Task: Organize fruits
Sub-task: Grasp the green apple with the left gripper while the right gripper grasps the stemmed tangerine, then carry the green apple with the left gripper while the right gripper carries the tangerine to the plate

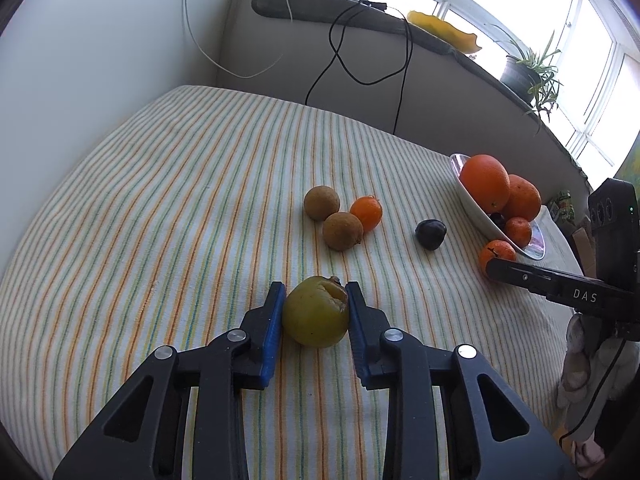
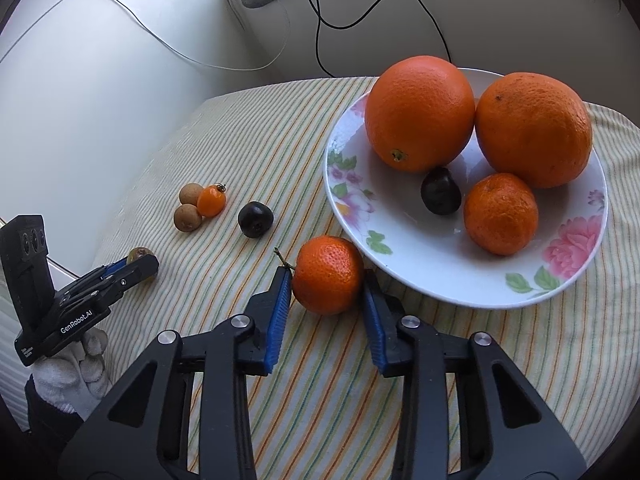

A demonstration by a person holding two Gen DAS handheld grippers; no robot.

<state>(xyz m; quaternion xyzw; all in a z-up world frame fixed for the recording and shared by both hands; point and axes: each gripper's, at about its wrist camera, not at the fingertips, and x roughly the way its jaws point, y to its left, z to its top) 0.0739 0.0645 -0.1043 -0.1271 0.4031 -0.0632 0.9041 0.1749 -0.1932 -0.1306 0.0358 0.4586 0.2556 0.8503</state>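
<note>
My left gripper [image 1: 316,294] has its blue pads on both sides of a yellow-green fruit [image 1: 316,312] that rests on the striped cloth; the pads touch it. My right gripper [image 2: 326,284] brackets a mandarin [image 2: 328,274] just in front of the floral plate [image 2: 400,248]; the left pad touches it, the right pad stands close. The plate holds two big oranges [image 2: 420,112], a mandarin [image 2: 500,212] and a dark plum [image 2: 440,192]. Loose on the cloth lie another dark plum [image 2: 255,219], two brown fruits [image 2: 187,217] and a small orange fruit [image 2: 211,200].
The striped cloth [image 1: 160,208] covers the table, with a white wall at the left. Black and white cables [image 1: 360,60] hang behind the table. A windowsill holds a potted plant [image 1: 528,72] and a yellow dish [image 1: 444,30].
</note>
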